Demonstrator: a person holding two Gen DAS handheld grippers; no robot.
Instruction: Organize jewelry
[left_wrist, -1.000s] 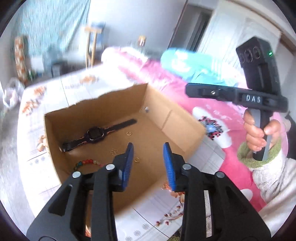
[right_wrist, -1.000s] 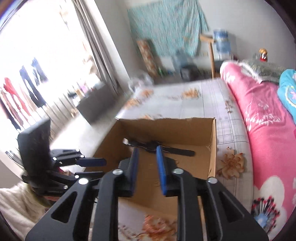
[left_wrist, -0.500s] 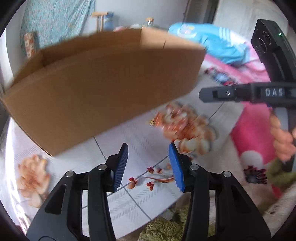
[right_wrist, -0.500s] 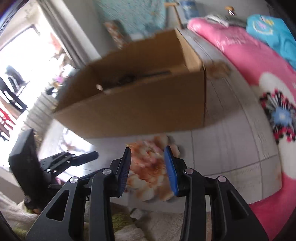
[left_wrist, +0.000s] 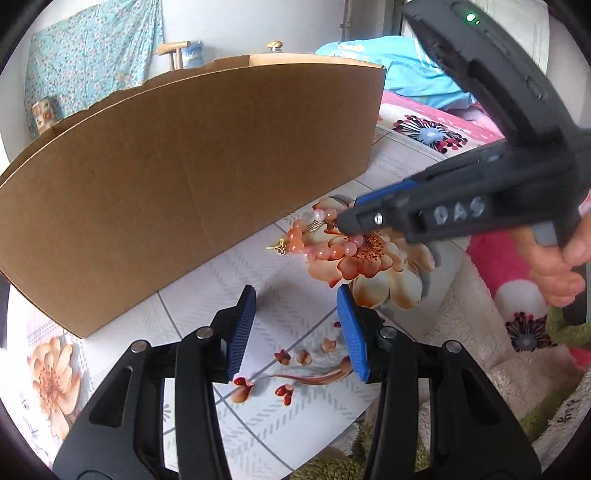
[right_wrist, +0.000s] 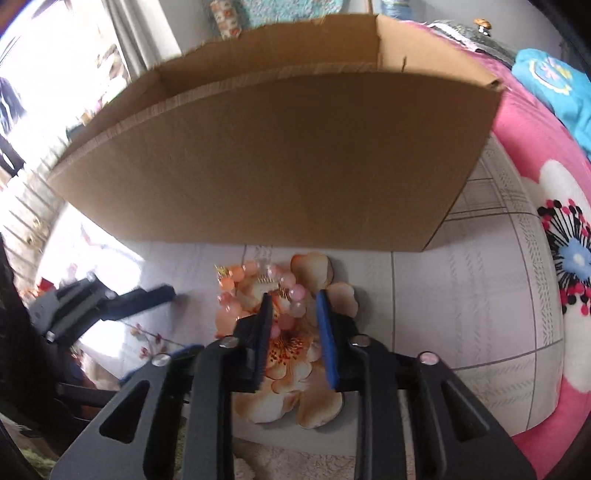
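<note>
**Peach beads lie at the right gripper's tips, outside the box**

Orange and pink beads make up the bracelet (right_wrist: 258, 295), which lies on the flower-printed sheet (right_wrist: 461, 295) of the bed, just in front of the cardboard box (right_wrist: 280, 158) and not touching its near wall as far as the views show. A small gold piece (left_wrist: 279, 246) sits at the bracelet's far-left end, seen from the left gripper.

The right gripper (right_wrist: 293, 325) is low over the sheet with its jaws parted; part of the bracelet lies between and just ahead of the blue pads (right_wrist: 325, 332), and nothing is clamped. In the left wrist view its tips reach the beads from the right.

The left gripper (left_wrist: 295, 328) hangs nearer the viewer, jaws wide apart and holding nothing, with the bracelet ahead of it and a little to the right. The box wall fills the space ahead and to the left of both grippers. A pink flowered blanket (right_wrist: 546, 192) lies to the right.
</note>
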